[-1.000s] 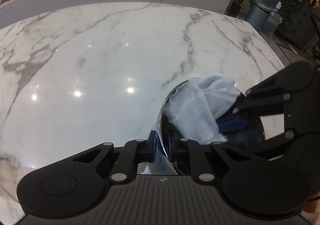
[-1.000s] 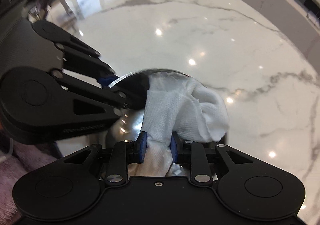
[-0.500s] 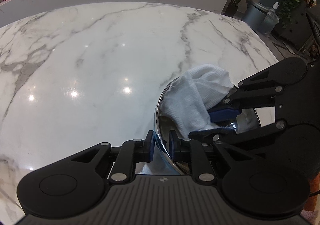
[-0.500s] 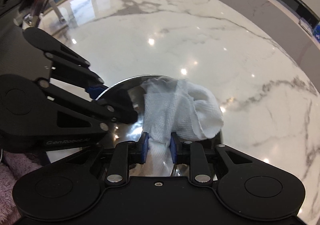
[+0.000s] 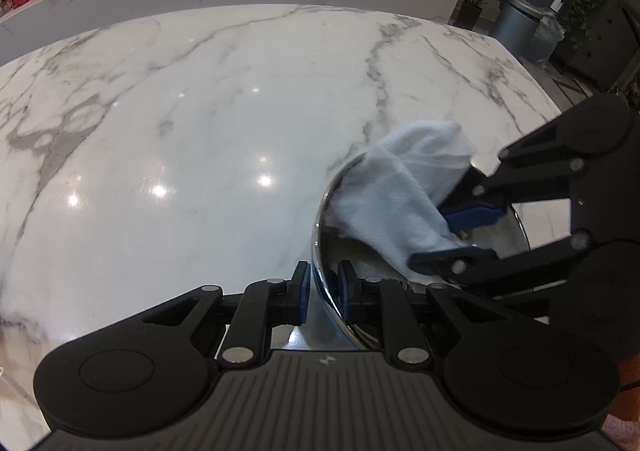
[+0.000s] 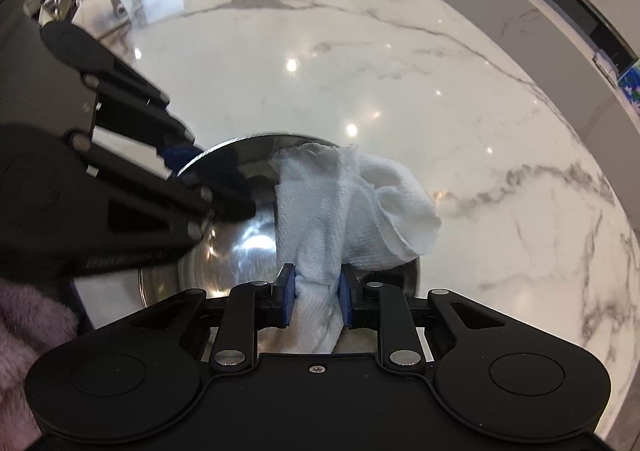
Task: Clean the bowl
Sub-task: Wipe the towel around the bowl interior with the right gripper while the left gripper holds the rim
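Grippers both clamp: left gripper [image 5: 323, 293] on bowl [image 6: 240, 247] rim at 9 o'clock; right gripper [image 6: 316, 297] pinching white cloth [image 6: 340, 207] inside.

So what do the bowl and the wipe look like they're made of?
The bowl looks like polished metal, likely stainless steel: mirror reflections and bright glints. The wipe looks like white paper towel, embossed with a torn, frayed edge, though thin cloth is possible.

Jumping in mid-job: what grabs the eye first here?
The white cloth, pinched in the right gripper, draped into the shiny steel bowl. The left gripper clamps the bowl's rim. Everything sits near the edge of a glossy marble table.
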Demonstrator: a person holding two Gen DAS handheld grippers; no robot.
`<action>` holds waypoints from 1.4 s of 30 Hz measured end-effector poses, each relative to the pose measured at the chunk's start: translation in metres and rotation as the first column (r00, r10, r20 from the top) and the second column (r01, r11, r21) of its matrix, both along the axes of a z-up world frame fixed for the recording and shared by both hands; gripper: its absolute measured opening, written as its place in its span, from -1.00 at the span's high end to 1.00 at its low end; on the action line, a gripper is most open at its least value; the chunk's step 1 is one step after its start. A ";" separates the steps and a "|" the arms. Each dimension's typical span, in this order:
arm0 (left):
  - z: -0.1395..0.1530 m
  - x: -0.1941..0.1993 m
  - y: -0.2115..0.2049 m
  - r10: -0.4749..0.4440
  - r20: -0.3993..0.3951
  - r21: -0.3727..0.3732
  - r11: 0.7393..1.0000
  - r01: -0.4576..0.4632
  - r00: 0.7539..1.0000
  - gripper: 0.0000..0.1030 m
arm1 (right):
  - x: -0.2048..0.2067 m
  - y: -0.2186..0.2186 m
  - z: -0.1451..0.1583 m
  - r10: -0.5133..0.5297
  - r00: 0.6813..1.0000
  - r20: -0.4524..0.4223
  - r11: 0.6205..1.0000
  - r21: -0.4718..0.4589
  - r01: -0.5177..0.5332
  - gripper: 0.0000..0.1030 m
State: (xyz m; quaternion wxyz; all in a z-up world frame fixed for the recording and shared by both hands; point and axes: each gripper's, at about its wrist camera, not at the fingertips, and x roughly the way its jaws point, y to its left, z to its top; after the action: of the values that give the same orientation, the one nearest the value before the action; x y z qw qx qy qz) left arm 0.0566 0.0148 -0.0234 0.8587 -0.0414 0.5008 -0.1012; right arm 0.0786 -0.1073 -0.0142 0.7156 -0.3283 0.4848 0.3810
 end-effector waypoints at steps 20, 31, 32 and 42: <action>0.000 -0.001 -0.002 -0.007 -0.008 0.012 1.000 0.007 1.000 0.73 | -0.005 -0.005 0.003 -0.023 0.999 0.048 1.000 0.021 0.022 0.62; 0.000 -0.001 0.000 0.015 -0.010 0.008 1.000 -0.015 1.000 0.72 | -0.004 -0.015 0.013 -0.035 0.992 0.124 0.999 0.006 0.034 0.65; 0.000 -0.002 0.001 0.025 -0.018 0.003 1.000 -0.025 1.000 0.69 | -0.001 -0.016 0.012 -0.043 0.994 0.104 0.999 0.023 0.041 0.65; -0.001 -0.007 0.008 0.102 -0.111 -0.043 0.993 -0.107 0.989 0.06 | 0.003 -0.007 0.000 -0.081 0.996 0.048 0.996 0.052 0.078 0.64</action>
State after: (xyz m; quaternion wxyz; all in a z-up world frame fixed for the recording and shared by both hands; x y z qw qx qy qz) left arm 0.0495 0.0232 -0.0246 0.8331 -0.0939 0.5411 -0.0658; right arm 0.0819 -0.1147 -0.0140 0.7503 -0.3000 0.4695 0.3559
